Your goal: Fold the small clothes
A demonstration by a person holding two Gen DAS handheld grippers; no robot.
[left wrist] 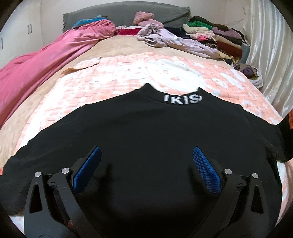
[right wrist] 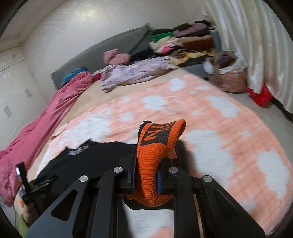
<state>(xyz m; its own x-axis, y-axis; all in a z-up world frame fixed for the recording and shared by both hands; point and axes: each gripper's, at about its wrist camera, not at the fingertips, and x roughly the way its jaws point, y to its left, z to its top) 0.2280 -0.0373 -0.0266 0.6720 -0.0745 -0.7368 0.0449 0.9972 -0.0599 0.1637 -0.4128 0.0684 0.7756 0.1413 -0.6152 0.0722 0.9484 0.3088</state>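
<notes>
A black sweatshirt (left wrist: pixel 146 124) lies flat on the peach and white blanket (left wrist: pixel 119 73), its collar with white lettering (left wrist: pixel 182 98) pointing away from me. My left gripper (left wrist: pixel 146 149) hovers open over the shirt's lower middle, and nothing sits between its blue pads (left wrist: pixel 205 164). The right gripper (right wrist: pixel 156 146) is shut on the sleeve's orange ribbed cuff (right wrist: pixel 161 131), which carries black lettering and is held up off the bed. The shirt's body (right wrist: pixel 95 152) trails off to the left of it. In the left wrist view the raised sleeve (left wrist: pixel 287 131) shows at the right edge.
A pink duvet (left wrist: pixel 36 73) runs along the bed's left side. A lilac garment (left wrist: pixel 174 40) and a pile of folded clothes (left wrist: pixel 216 34) lie near the grey headboard (left wrist: pixel 119 12). A bag of clothes (right wrist: pixel 228 73), a red bag (right wrist: pixel 260 95) and white curtains (right wrist: pixel 256 36) stand to the right.
</notes>
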